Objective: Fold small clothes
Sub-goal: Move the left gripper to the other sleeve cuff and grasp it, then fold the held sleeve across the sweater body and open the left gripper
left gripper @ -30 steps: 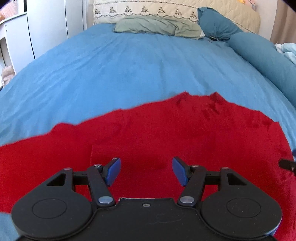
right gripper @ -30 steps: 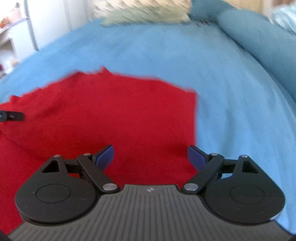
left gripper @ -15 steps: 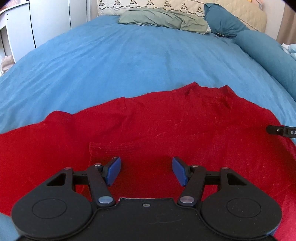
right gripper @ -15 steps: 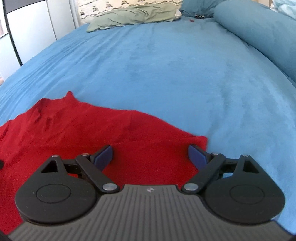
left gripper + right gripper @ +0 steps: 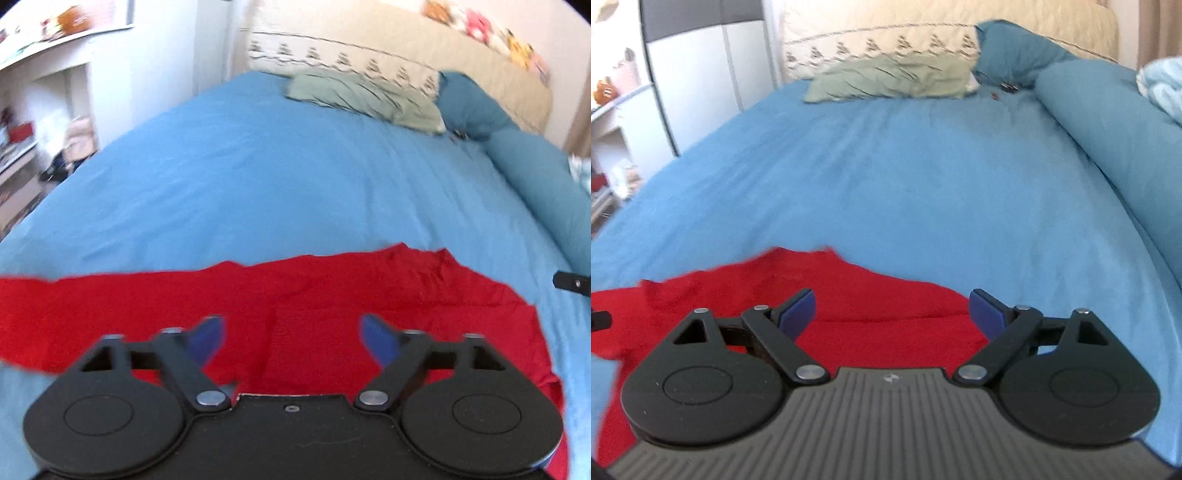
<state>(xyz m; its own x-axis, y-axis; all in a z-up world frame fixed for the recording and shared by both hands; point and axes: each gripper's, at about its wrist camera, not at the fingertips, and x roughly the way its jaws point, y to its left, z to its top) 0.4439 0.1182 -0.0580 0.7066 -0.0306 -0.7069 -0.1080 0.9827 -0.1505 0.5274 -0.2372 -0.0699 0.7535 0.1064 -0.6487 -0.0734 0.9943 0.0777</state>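
- Red knit garment (image 5: 332, 295) lies flat on the near part of the blue bedsheet (image 5: 277, 177), one layer already lapped over with a fold edge across it.
- Our left gripper (image 5: 291, 332) is opening, nothing between its blue pads; right gripper (image 5: 892, 308) stands wide, empty, above the garment's right edge.
- Risk: loose knit may spring back or bunch if we regrip a single layer; soft mattress lets pads drag the sheet.
- Containers: none in view. Green pillow (image 5: 362, 96) and teal bolster (image 5: 1108, 122) sit far off.
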